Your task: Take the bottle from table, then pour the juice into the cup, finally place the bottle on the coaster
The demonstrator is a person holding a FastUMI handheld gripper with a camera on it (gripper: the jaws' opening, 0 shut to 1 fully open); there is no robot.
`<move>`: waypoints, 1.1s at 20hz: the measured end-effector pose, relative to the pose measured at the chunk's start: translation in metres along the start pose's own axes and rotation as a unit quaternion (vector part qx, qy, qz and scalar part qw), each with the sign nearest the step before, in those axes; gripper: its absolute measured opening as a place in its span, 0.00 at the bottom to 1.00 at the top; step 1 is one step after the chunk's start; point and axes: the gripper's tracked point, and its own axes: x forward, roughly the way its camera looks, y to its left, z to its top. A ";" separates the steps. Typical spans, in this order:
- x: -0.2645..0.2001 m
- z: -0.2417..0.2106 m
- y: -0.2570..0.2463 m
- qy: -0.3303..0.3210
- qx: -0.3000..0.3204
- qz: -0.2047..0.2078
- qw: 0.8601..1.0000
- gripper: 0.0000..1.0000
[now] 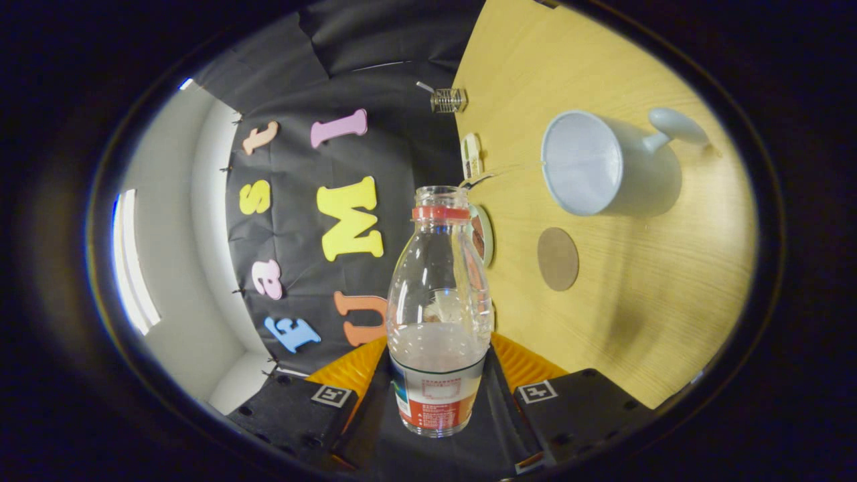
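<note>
Gripper (438,375): both fingers closed against the lower body of the bottle (438,308), held between them, cap off, view rolled sideways. Beyond the fingers, on the wooden table (643,321): white cup (589,164); round brown coaster (558,258) near it, apart

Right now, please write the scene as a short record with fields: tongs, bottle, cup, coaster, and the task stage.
tongs: the tongs are shut on the bottle, one finger on each side
bottle: clear bottle, cap off, tipped toward the table
cup: white cup with handle, on the table beyond the bottle mouth
coaster: round brown coaster, bare, beside the cup
stage: bottle taken; no juice seen flowing yet
</note>
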 end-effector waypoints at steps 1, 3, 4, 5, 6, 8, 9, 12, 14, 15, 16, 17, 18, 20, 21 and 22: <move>0.001 0.000 0.000 0.000 0.000 -0.001 1.000 0.75; 0.002 0.001 0.001 0.000 -0.001 0.000 1.000 0.75; 0.003 -0.001 0.002 0.001 -0.002 -0.001 1.000 0.75; 0.004 -0.001 0.000 0.001 -0.001 -0.002 1.000 0.75; 0.005 -0.002 -0.001 0.003 0.000 -0.004 1.000 0.75; 0.009 -0.004 -0.003 0.008 0.004 -0.007 1.000 0.75; 0.009 -0.004 -0.003 0.009 0.005 -0.007 1.000 0.75; 0.009 -0.004 -0.005 0.008 0.013 -0.012 1.000 0.75; 0.009 -0.002 -0.002 0.007 0.022 -0.006 1.000 0.75; 0.008 0.000 -0.001 0.006 0.026 -0.004 1.000 0.75; 0.006 0.000 -0.001 0.006 0.029 -0.004 1.000 0.75; 0.006 0.003 -0.003 0.004 0.030 -0.004 1.000 0.75; 0.006 0.004 -0.002 0.004 0.034 -0.003 0.999 0.75; 0.006 0.007 0.000 0.003 0.048 0.002 0.999 0.75; 0.005 0.009 0.001 0.002 0.054 0.005 0.999 0.75; 0.003 0.008 0.001 0.003 0.059 0.006 0.998 0.75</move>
